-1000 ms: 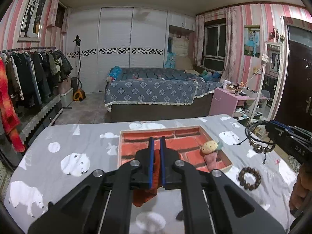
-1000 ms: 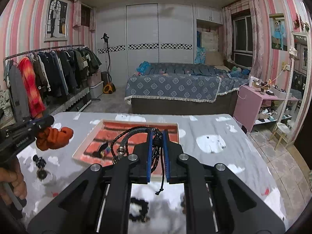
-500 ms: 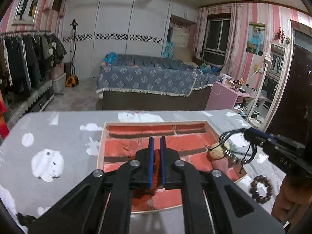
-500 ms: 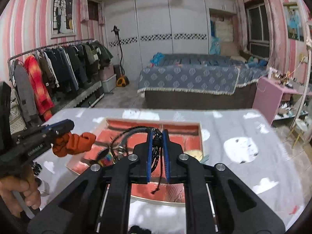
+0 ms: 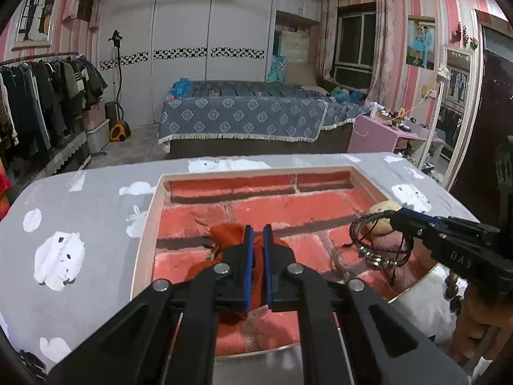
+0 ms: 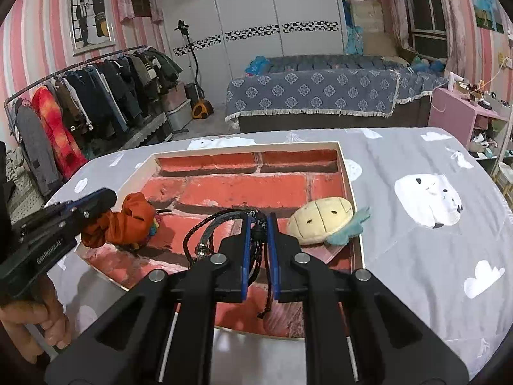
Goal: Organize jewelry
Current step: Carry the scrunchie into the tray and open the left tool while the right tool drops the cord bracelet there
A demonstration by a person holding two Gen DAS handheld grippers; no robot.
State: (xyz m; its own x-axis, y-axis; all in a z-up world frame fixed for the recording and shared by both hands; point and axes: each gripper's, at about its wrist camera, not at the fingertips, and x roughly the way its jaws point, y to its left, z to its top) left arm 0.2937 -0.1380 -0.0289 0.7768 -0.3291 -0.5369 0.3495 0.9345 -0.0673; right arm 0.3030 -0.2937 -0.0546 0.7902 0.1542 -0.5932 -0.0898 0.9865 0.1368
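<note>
Two hand-held tongs carry jewelry pieces down over a shallow tray with a red brick-pattern lining.

The grey surface [image 6: 416, 256] with white cartoon prints fills the lower half of both views, and the tray [image 6: 348, 173] sits at its centre. A cream plush toy [image 6: 320, 221] lies by the tray's right wall. The left tongs [image 5: 258, 234], low in the middle of their own view, are clamped on an orange scrunchie [image 6: 128, 221] over the tray's left part. The right tongs [image 6: 258, 224] pinch a dark braided cord bracelet [image 6: 218, 224] whose loop hangs to the left, just above the lining. To do this well, I would lower each piece until it rests on bare lining, clear of the toy and of each other, then release gently so the cord does not snag.
</note>
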